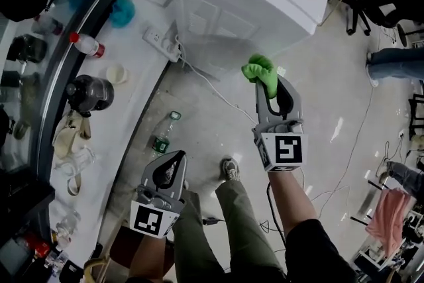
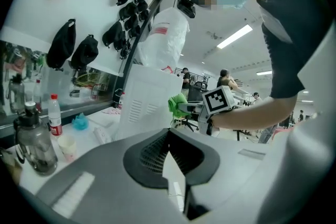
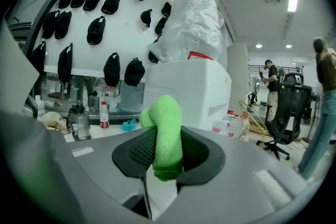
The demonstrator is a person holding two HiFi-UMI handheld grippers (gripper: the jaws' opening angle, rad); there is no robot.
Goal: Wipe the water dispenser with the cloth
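Observation:
The white water dispenser (image 1: 245, 3) stands on the floor ahead of me, with a plastic-wrapped bottle (image 3: 191, 26) on top. My right gripper (image 1: 268, 81) is shut on a bunched green cloth (image 1: 260, 71), held just short of the dispenser's near side. In the right gripper view the cloth (image 3: 165, 136) sticks up between the jaws in front of the dispenser (image 3: 191, 94). My left gripper (image 1: 177, 159) hangs lower and to the left, shut with nothing in it. The left gripper view shows its jaws closed together (image 2: 169, 138), with the dispenser (image 2: 144, 107) and the cloth (image 2: 176, 105) beyond.
A white counter (image 1: 126, 116) runs along the left with a dark jug (image 1: 89, 95), a red-capped bottle (image 1: 87, 44), a cup and a power strip (image 1: 161, 43). A green bottle (image 1: 162, 136) and cables lie on the floor. Office chairs and people stand at the right.

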